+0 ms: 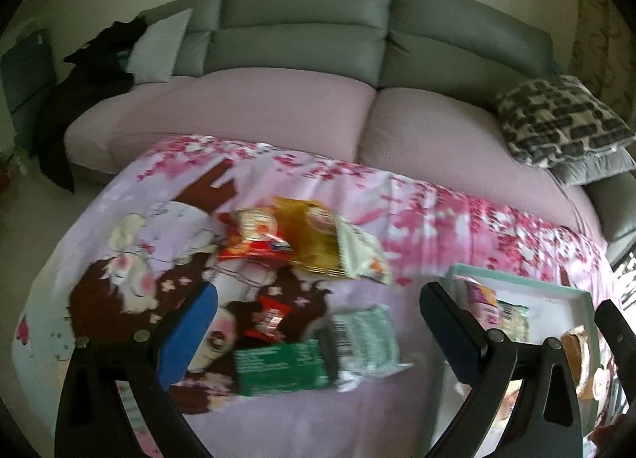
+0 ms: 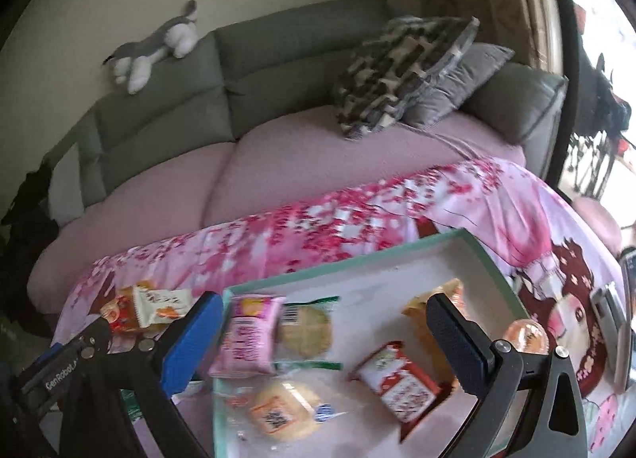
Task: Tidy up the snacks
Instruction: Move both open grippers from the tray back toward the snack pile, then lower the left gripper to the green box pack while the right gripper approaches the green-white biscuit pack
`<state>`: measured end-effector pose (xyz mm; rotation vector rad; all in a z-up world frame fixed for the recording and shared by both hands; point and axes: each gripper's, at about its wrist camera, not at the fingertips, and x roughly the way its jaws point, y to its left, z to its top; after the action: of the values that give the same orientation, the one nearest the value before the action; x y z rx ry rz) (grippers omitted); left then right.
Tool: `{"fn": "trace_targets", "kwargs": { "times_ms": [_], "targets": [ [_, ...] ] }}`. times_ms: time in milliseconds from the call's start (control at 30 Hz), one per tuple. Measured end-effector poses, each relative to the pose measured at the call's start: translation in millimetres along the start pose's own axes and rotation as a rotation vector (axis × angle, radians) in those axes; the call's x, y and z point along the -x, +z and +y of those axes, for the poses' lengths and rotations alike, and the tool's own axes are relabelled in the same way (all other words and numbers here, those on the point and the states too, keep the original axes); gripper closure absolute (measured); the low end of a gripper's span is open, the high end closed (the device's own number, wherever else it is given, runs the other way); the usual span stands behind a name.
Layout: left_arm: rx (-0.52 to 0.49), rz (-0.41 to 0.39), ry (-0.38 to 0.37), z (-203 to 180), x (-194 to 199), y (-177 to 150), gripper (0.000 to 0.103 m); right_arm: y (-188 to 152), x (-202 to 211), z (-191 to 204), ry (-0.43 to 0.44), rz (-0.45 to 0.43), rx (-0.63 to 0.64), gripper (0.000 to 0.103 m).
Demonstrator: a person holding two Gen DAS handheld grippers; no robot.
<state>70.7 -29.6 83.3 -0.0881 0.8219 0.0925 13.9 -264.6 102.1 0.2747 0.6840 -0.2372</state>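
**Tray partly filled, loose snacks left on the cloth**

Left wrist view: the left gripper (image 1: 318, 342) hangs with jaws wide and empty over the pink cloth (image 1: 437, 227). Still outside the tray (image 1: 516, 279) lie a green packet (image 1: 284, 368), a pale green packet (image 1: 363, 334), a small red packet (image 1: 270, 319) and a pile of packets (image 1: 306, 239).

Right wrist view: the right gripper (image 2: 324, 342), jaws wide and empty, hovers over the tray (image 2: 357, 263). Inside lie a pink packet (image 2: 248, 334), a round cracker (image 2: 306, 328), a red-and-white packet (image 2: 397, 384) and a yellow cake (image 2: 282, 410). Roughly half looks sorted.
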Motion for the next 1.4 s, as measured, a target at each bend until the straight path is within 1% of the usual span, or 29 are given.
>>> {"fn": "trace_targets", "kwargs": {
  "times_ms": [233,367,467,733,800,900,1067,1233,1400],
  "targets": [
    [0.076,0.001,0.07,46.8,4.1,3.6,0.002,-10.2,-5.8,38.4,0.048,0.054,0.088,0.0],
    [0.138,0.001,0.099,73.5,6.7,3.2,0.002,-17.8,-6.1,62.1,0.094,0.072,0.136,0.0],
    [0.176,0.005,0.1,87.8,8.2,1.3,0.002,-23.8,-5.7,77.4,0.116,0.083,0.165,0.0],
    [0.21,0.036,0.097,110.3,4.1,-4.4,0.002,-45.0,-11.4,115.8,0.163,0.143,0.256,0.0],
    [0.207,0.052,0.102,113.4,1.3,-6.3,0.002,-49.5,-14.5,121.6,0.173,0.163,0.265,0.0],
    [0.19,0.1,0.107,116.1,-8.1,-11.5,0.002,-56.1,-19.6,127.3,0.182,0.19,0.275,0.0],
    [0.18,0.178,0.128,119.6,-28.6,-23.1,0.002,-68.4,-32.2,134.0,0.168,0.237,0.31,0.0],
    [0.199,0.227,0.107,122.4,-43.0,-29.7,0.002,-78.7,-44.6,137.3,0.164,0.287,0.318,0.0],
    [0.214,0.264,0.09,123.7,-52.1,-32.9,0.002,-86.6,-51.5,142.7,0.167,0.311,0.341,0.0]
  ]
}}
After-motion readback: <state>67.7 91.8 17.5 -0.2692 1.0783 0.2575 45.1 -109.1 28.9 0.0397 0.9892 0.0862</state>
